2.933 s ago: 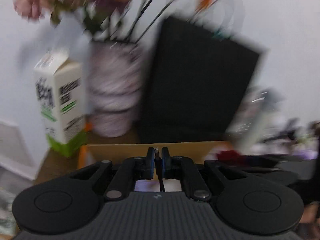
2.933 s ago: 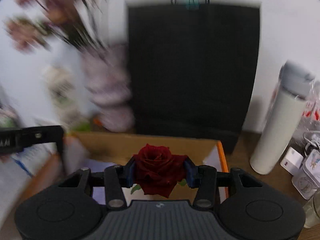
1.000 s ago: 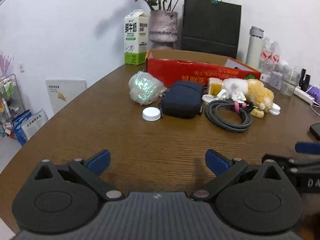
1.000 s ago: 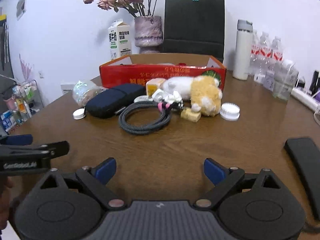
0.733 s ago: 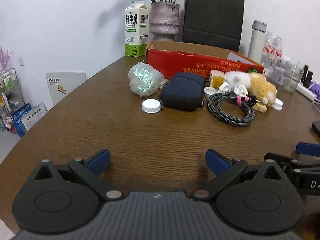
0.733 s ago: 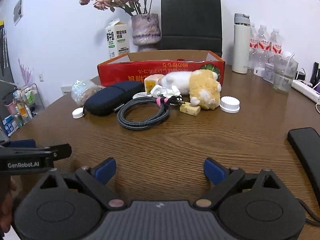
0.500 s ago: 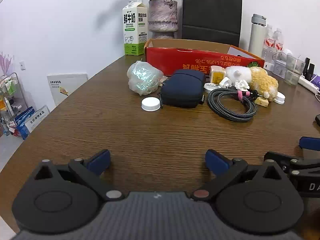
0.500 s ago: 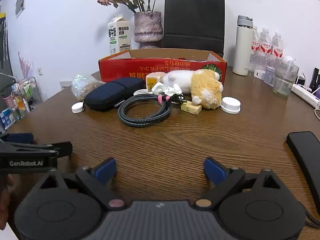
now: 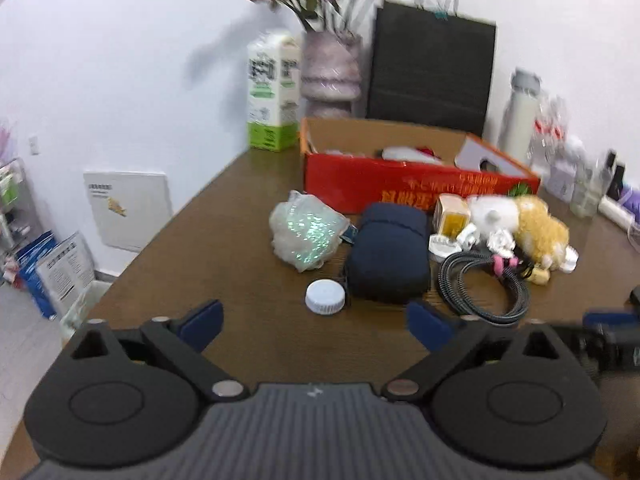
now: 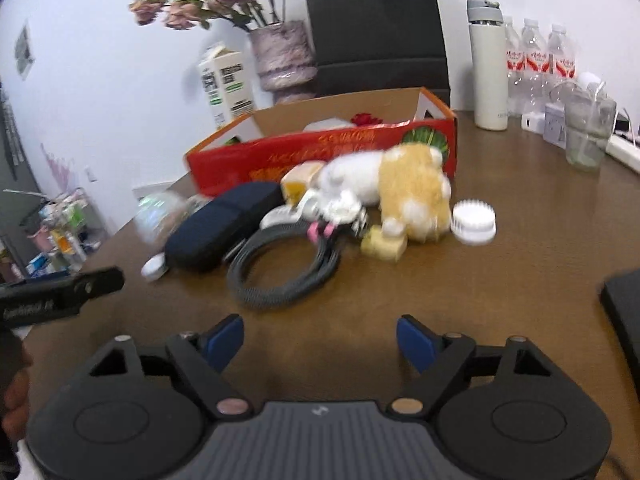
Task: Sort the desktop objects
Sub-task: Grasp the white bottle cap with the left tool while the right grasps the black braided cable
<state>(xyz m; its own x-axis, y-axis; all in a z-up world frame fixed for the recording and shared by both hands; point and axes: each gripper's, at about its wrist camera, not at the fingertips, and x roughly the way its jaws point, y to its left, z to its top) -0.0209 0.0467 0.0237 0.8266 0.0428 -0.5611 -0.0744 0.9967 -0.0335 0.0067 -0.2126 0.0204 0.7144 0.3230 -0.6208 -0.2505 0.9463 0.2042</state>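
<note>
On the brown table [image 9: 248, 216], a clutter lies in front of the red box [image 9: 404, 186]: a navy pouch [image 9: 386, 258], with a white cap [image 9: 325, 297] and a shiny wad [image 9: 306, 236] to its left, a coiled cable [image 10: 286, 268] to its right, then a plush toy [image 10: 404, 194] and a white ridged lid [image 10: 474, 222]. Inside the box a red rose [image 10: 363, 119] shows. Both the left gripper [image 9: 316, 322] and the right gripper [image 10: 320, 338] hover with fingers apart, holding nothing. Behind the box stand a milk carton [image 9: 272, 96], a vase [image 9: 331, 70] and a black bag [image 9: 430, 74].
</note>
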